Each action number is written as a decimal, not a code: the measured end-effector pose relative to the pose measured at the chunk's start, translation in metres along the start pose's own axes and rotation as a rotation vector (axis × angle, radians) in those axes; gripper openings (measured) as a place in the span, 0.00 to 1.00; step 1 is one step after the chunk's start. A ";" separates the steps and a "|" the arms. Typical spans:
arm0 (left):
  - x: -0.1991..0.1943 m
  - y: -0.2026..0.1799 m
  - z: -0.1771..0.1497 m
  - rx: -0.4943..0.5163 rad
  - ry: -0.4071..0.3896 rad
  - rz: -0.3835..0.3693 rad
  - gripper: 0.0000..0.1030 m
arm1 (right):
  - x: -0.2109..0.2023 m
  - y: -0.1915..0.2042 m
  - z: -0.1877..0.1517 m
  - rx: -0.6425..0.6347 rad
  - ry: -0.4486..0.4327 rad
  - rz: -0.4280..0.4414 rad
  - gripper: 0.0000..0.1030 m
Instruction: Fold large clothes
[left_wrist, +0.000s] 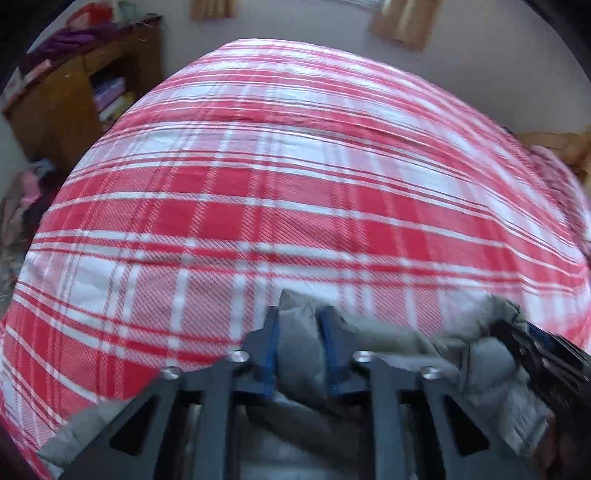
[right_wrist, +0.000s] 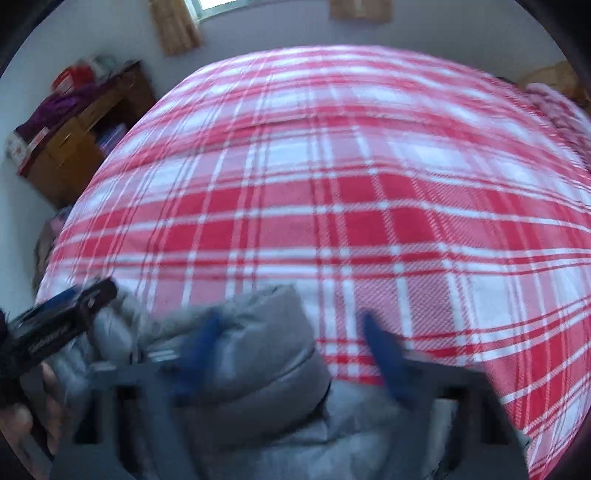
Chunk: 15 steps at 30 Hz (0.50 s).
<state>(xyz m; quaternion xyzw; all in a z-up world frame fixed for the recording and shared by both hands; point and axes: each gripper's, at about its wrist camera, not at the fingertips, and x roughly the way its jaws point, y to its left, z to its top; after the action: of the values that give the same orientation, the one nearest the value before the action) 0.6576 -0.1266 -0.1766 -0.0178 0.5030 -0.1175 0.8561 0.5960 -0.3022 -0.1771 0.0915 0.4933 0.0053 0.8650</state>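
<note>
Grey padded garment (left_wrist: 295, 343) is lying bunched at the near edge of a red-and-white plaid bedspread (left_wrist: 295, 184). Left gripper (left_wrist: 300, 328) is pinching a fold of the grey fabric between its blue pads, jaws narrow. Right gripper (right_wrist: 291, 332) is blurred; its jaws are standing apart, with the garment (right_wrist: 258, 339) against the left finger only. Wooden cabinet (right_wrist: 74, 155) is standing beside the bed.
</note>
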 end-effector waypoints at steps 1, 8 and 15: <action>-0.012 -0.001 -0.005 0.023 -0.036 0.004 0.15 | -0.005 -0.002 -0.004 -0.008 -0.004 0.007 0.30; -0.082 0.009 -0.049 0.097 -0.185 -0.010 0.08 | -0.069 -0.009 -0.036 -0.102 -0.101 0.023 0.09; -0.079 0.021 -0.086 0.090 -0.195 0.000 0.06 | -0.089 -0.011 -0.073 -0.181 -0.152 -0.013 0.06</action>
<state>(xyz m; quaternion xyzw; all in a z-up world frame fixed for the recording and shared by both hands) 0.5498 -0.0816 -0.1548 0.0092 0.4113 -0.1377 0.9010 0.4866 -0.3108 -0.1390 0.0101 0.4245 0.0374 0.9046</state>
